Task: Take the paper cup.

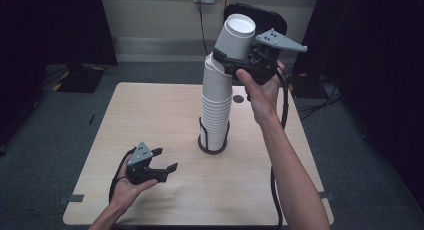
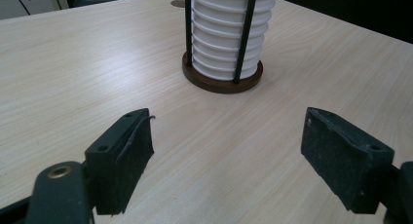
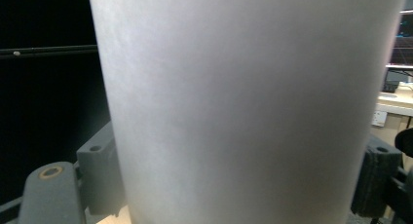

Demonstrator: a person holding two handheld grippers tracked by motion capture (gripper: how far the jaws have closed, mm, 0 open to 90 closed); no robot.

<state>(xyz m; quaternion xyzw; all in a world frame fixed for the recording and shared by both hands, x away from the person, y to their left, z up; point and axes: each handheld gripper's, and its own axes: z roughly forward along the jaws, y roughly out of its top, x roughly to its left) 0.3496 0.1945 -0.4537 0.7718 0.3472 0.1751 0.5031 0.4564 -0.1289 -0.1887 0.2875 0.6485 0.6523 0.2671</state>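
— Gripping a white paper cup (image 1: pixel 236 37), the right gripper (image 1: pixel 231 60) has its two jaws clamped on the cup's wall, one on each side; in the right gripper view the cup (image 3: pixel 243 107) sits squarely between the pads (image 3: pixel 372 177).

— Which way does that cup point?

— Mouth up and tipped away from the gripper's body toward the far side, base down. Its long axis leans off vertical, at an angle to the stack of cups (image 1: pixel 216 110) right below the gripper. The base is still at the stack's top cup; whether it is fully free of it I cannot tell.

— And the stack itself?

— Upright, nested cup in cup, standing in a holder (image 1: pixel 212 145) with a dark round base and thin black rods rising along its sides. Inside the held cup I see white wall, nothing else.

— The other hand?

— The left gripper (image 1: pixel 165 160) is well below and apart from the right one, low over the table (image 1: pixel 150 115), jaws spread wide with nothing between them. In the left gripper view the holder (image 2: pixel 221 80) and the ribbed rims of the lower cups (image 2: pixel 219 34) lie straight ahead of its open pads (image 2: pixel 341 151) — near, not touching.
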